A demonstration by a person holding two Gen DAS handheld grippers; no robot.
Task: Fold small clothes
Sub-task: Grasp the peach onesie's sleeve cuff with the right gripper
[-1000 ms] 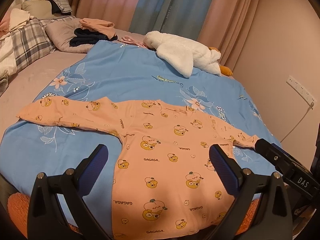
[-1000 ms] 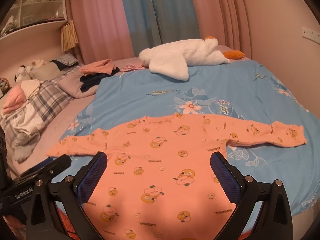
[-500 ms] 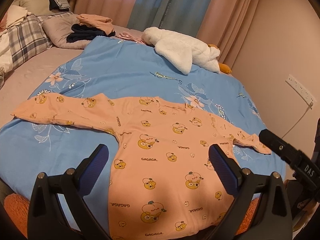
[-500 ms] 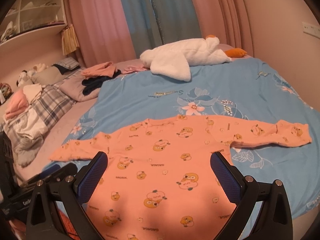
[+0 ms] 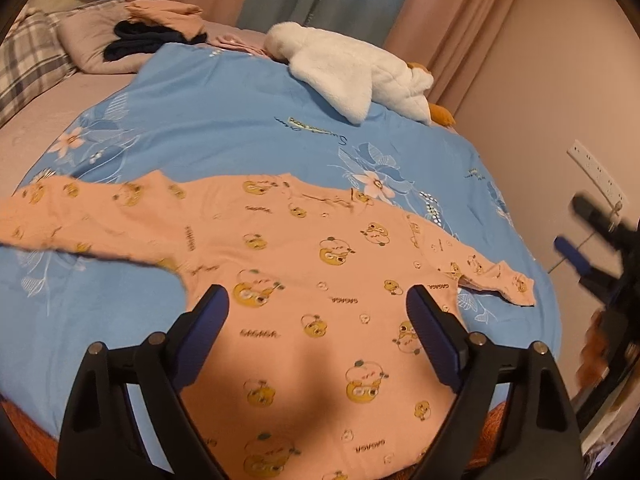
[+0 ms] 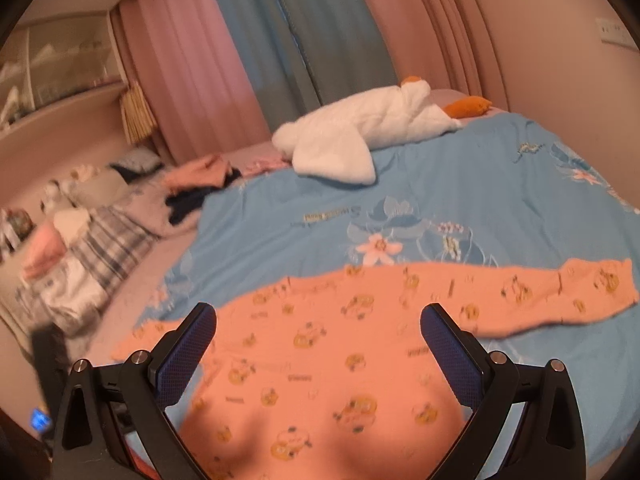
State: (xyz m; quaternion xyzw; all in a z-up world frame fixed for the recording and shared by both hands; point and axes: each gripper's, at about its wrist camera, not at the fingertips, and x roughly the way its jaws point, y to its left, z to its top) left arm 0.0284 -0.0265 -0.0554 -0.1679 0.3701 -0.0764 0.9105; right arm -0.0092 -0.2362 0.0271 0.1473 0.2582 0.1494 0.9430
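A small orange long-sleeved shirt [image 5: 304,280] with yellow cartoon prints lies flat, sleeves spread, on a blue floral quilt [image 5: 224,120]. It also shows in the right wrist view [image 6: 340,360]. My left gripper [image 5: 318,320] is open and empty, above the shirt's body. My right gripper [image 6: 318,338] is open and empty, above the shirt's body. The right gripper shows blurred at the right edge of the left wrist view [image 5: 592,256], beyond the right sleeve end [image 5: 516,284].
A white plush goose [image 5: 356,72] lies at the far side of the quilt [image 6: 480,200]. A pile of folded clothes [image 5: 160,28] and plaid bedding [image 5: 28,52] sit at the back left. A wall with a socket [image 5: 596,168] is on the right.
Both grippers have moved forward over the shirt, both views now blurred by motion. The right gripper has swung further right. Both stay open and the shirt has not moved.
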